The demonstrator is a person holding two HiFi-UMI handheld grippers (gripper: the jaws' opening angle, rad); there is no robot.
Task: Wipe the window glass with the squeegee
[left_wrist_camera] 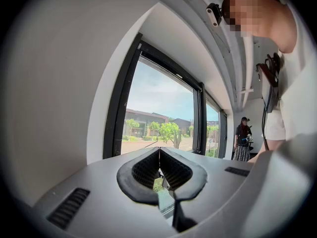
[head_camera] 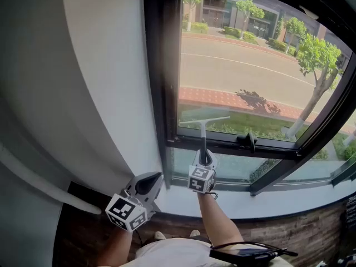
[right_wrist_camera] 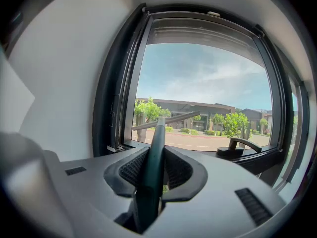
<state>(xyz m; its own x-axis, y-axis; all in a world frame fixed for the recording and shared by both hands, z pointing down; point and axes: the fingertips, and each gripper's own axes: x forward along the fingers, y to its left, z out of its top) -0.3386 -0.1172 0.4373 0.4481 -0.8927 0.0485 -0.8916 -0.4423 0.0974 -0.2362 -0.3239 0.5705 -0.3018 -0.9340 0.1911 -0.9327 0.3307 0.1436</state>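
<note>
While right claw (head_camera: 204, 156) clamps squeegee (head_camera: 203, 124) handle, pale blade lies against window glass (head_camera: 250, 65) — faint, hard to trace; left claw (head_camera: 150, 178) closed, empty.

White wall (head_camera: 100, 65), black-framed window (head_camera: 163, 93), sunlit street (head_camera: 239, 65) outside, dark floor (head_camera: 78, 216)

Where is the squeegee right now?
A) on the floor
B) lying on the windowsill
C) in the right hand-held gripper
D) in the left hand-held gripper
C: the right hand-held gripper is shut on the squeegee handle, with the blade up by the window glass. The left hand-held gripper is shut with nothing in it.
</note>
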